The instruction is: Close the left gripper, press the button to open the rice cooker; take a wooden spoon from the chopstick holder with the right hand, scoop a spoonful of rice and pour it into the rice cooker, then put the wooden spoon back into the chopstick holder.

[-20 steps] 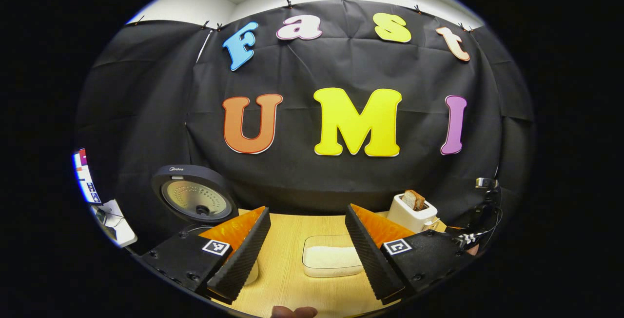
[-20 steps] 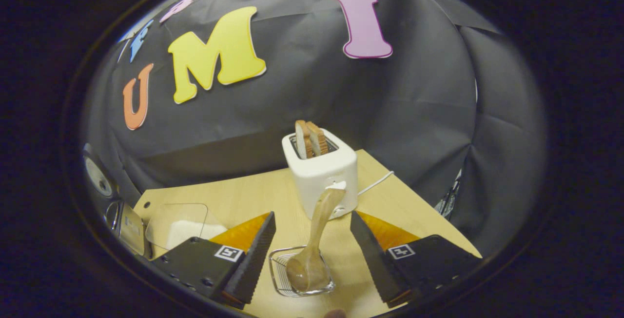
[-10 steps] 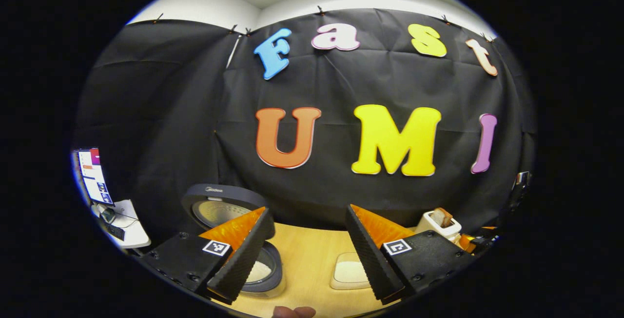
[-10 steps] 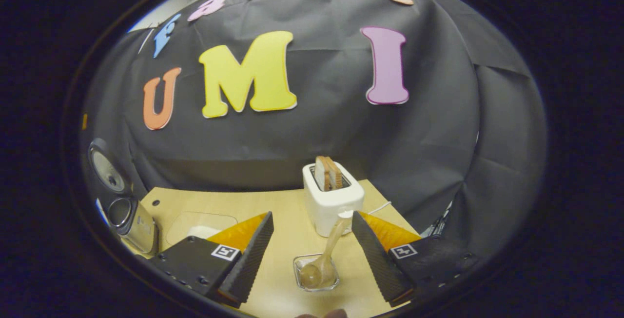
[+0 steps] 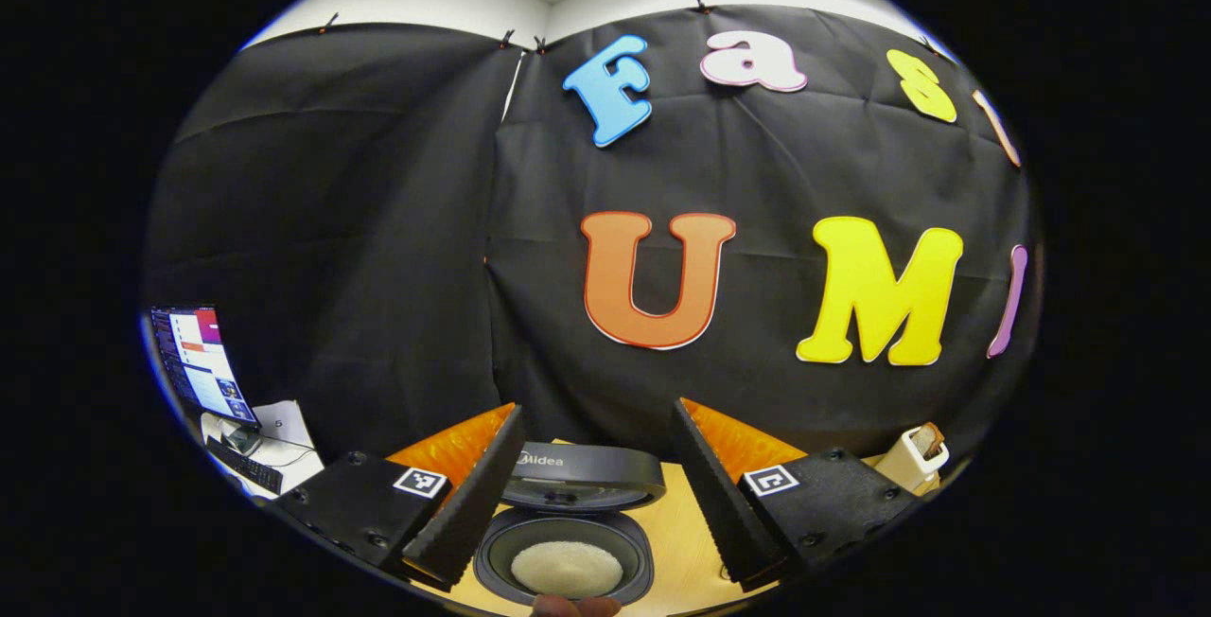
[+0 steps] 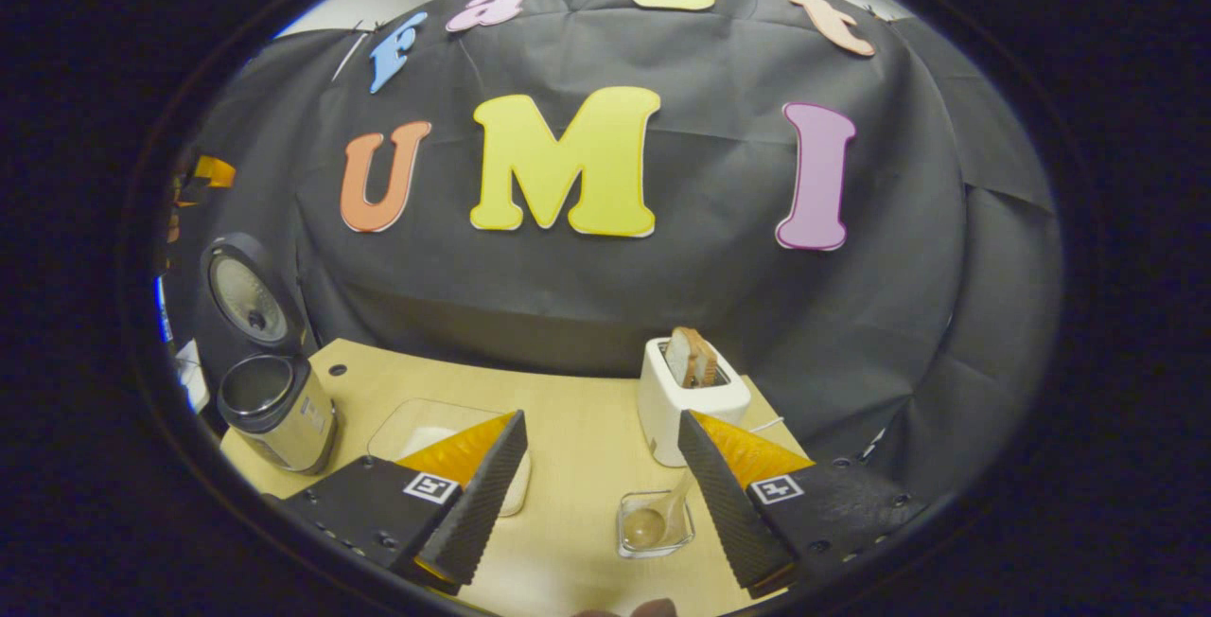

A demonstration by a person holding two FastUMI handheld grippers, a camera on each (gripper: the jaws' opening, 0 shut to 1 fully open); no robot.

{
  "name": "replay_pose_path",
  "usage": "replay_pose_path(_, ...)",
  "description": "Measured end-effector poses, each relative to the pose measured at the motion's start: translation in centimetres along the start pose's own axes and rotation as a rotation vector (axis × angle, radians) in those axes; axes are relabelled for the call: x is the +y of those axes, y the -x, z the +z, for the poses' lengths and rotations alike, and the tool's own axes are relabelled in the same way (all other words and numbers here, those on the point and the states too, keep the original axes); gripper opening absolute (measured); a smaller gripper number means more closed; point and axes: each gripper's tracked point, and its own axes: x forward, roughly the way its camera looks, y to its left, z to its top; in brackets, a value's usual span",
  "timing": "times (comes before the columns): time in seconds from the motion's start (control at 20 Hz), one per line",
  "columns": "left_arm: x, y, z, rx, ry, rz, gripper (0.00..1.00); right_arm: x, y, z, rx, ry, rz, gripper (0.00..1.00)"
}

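Spoon (image 6: 659,518), probably light, stiff and smooth wood, stands in the holder (image 6: 626,541) ahead of the spread right gripper (image 6: 605,503); grip its handle.

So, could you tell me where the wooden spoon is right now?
In the right gripper view, the wooden spoon stands in the clear chopstick holder on the table, in front of the white toaster, just left of the right-hand finger.
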Motion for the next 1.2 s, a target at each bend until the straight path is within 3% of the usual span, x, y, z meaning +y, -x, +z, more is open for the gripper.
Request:
replay_pose_path(0.25,2.6,-4.5,-2.6,0.171,-0.029,0.013,0.98,-0.8,1.2,-0.5,0.011,-0.006,-0.042,0.96)
replay_pose_path(0.6,3.5,-6.5,-5.0,0.262,-0.029,-0.002,0.99,-1.8,2.4,-0.8,0.007,-0.019,-0.078,0.96)
replay_pose_path(0.95,3.3,-3.0,-7.0,0.255,0.0,-0.032,0.99,0.9,2.5,0.4,-0.025,-0.006,-0.007,0.96)
replay_pose_path(1.2,3.2,1.8,-11.8,0.279,0.026,-0.023,0.99,2.9,2.2,1.1,-0.037,0.016,0.048,0.98)
